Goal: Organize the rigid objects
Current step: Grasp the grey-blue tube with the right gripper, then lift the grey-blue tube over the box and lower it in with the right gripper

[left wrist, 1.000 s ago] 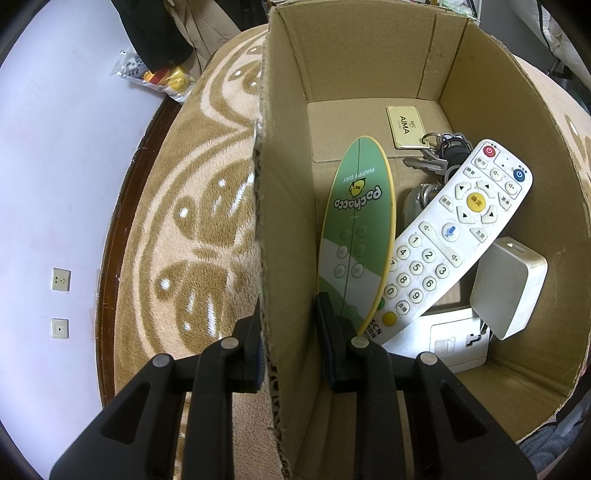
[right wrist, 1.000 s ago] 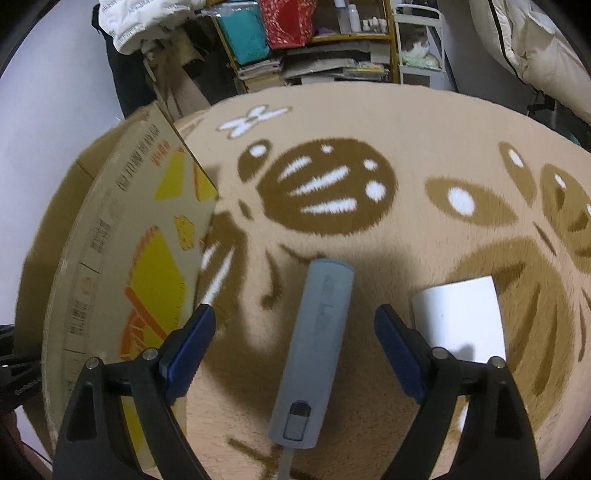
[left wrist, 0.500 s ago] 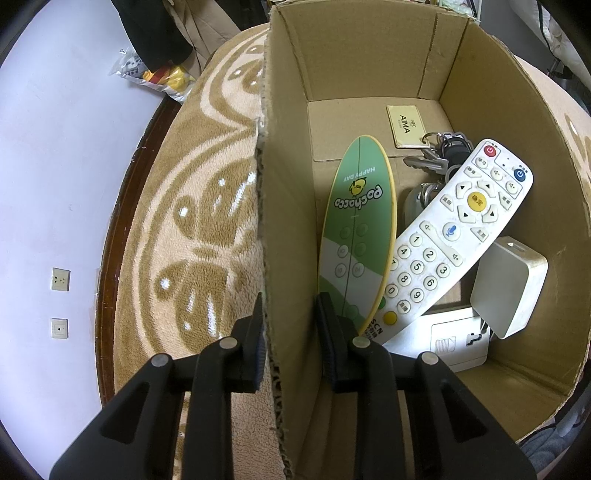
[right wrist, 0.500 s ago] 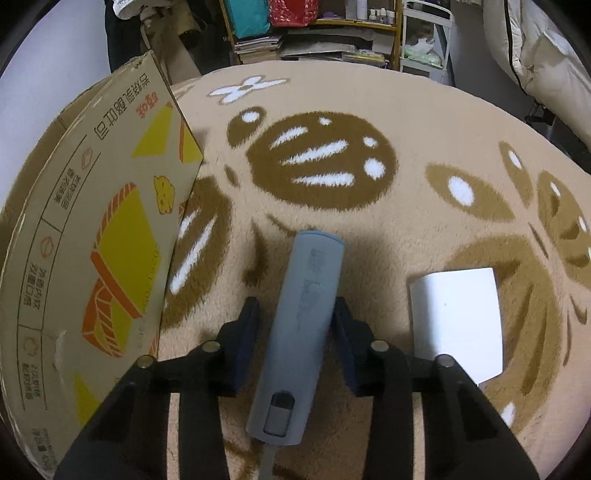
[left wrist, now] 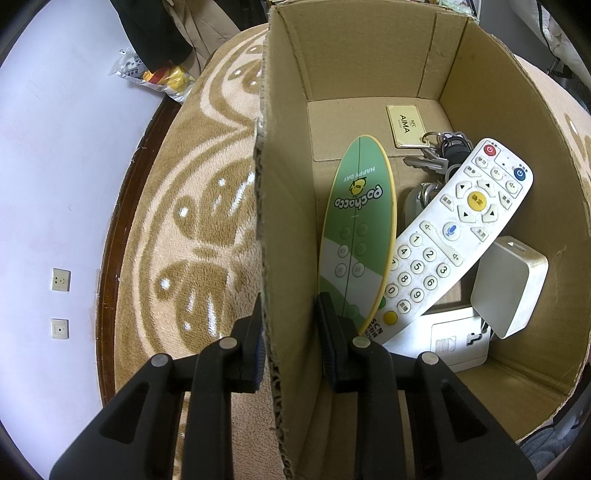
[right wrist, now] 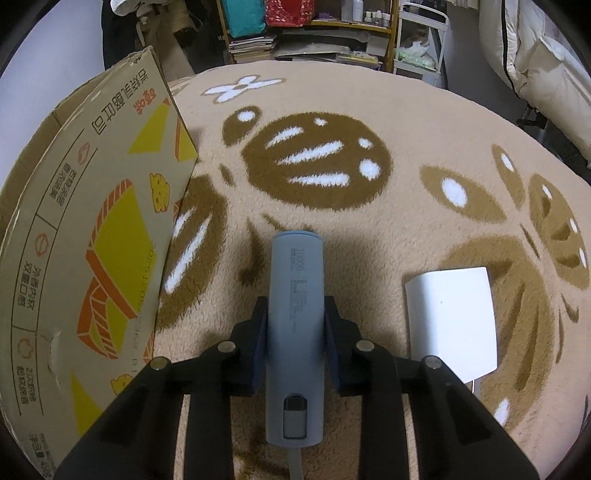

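Observation:
My left gripper [left wrist: 290, 325] is shut on the left wall of the cardboard box [left wrist: 284, 192], one finger outside, one inside. In the box lie a green surfboard-shaped remote [left wrist: 354, 236], a white remote [left wrist: 450, 229], a key bunch with a tag [left wrist: 428, 144], a white adapter [left wrist: 508, 286] and a white socket block [left wrist: 450, 343]. My right gripper [right wrist: 294, 325] is shut on a grey-blue power bank [right wrist: 296, 314] and holds it just above the rug. The box's printed outer wall [right wrist: 92, 236] stands to its left.
A white flat object [right wrist: 452, 314] lies on the patterned beige rug [right wrist: 369, 110] to the right of the power bank. Shelves and clutter [right wrist: 314, 33] stand beyond the rug. A snack bag [left wrist: 155, 75] lies at the wall on the far left.
My right gripper closed on the power bank and lifted it slightly, with the view tilting up. My left gripper kept its hold on the box wall.

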The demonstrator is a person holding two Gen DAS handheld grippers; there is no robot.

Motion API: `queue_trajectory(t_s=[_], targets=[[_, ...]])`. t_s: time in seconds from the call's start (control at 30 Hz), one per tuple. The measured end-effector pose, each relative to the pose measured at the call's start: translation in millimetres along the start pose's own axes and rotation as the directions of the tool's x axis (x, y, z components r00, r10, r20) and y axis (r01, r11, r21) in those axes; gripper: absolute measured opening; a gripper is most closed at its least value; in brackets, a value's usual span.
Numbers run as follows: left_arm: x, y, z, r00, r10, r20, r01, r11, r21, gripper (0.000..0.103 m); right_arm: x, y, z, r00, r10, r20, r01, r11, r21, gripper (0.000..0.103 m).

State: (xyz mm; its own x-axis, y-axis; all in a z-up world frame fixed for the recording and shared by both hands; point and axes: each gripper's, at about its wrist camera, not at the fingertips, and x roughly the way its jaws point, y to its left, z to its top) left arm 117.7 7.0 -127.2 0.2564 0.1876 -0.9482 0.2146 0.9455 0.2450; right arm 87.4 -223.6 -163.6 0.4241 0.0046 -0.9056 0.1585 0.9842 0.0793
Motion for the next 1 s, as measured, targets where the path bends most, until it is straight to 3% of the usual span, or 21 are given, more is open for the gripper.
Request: queue_trajectory(t_s=[0.2,0.4,0.73,1.0], targets=[[0,0,0,1.0,0.001,0.0,-0.001,1.0,0.0,0.025,-1,0,-1,1.0,0.004,0.008,-0.004,1.0,0.017,0.029],[0,-1,0,1.0,-0.001,-0.005,0.001,1.0,0.002,0.025,-18,3,1,0.996,-0.034,0.088,0.032,0.999,0.016,0.029],[1,2,1,1.0,-0.008,-0.007,0.008,1.0,-0.003,0.025,-55,0,9,0.983,0.028,0.179,-0.036,0.999,0.039,0.029],[2,2,1,1.0,-0.006,-0.006,0.006,1.0,0.0,0.025,-90,15,16,0.954,0.125,0.274,-0.131,0.991,0.003,0.029]])
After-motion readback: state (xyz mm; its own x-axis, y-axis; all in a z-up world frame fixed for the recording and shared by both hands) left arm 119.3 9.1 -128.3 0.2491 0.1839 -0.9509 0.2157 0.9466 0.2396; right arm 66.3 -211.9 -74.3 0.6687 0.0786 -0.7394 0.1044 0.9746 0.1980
